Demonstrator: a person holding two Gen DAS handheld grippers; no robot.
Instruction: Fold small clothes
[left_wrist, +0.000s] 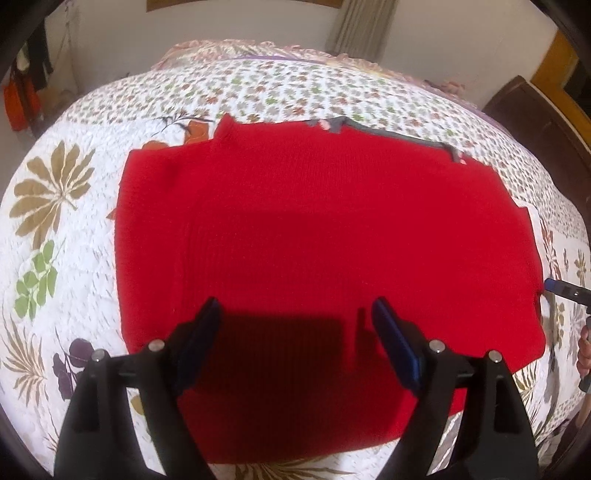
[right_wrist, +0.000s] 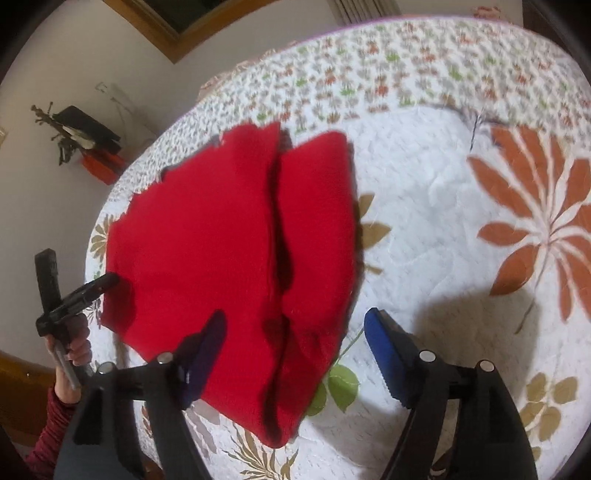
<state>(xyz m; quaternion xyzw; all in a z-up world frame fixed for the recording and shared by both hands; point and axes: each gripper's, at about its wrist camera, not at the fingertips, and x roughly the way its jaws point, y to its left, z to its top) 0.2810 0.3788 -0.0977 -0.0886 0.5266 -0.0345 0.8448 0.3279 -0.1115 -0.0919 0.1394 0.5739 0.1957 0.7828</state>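
— Where's the garment?
— On a floral quilt (left_wrist: 74, 236): a red knit sweater (left_wrist: 314, 229), spread flat and folded over itself, with a dark seam-like fold running along it in the right wrist view.
— And the tools?
— The left gripper (left_wrist: 295, 325) hangs above its near edge, fingers wide, empty. The right gripper (right_wrist: 295, 332) is likewise spread wide, holding nothing.

I find no readable text, label, brand or number in either wrist view (only leaf prints).
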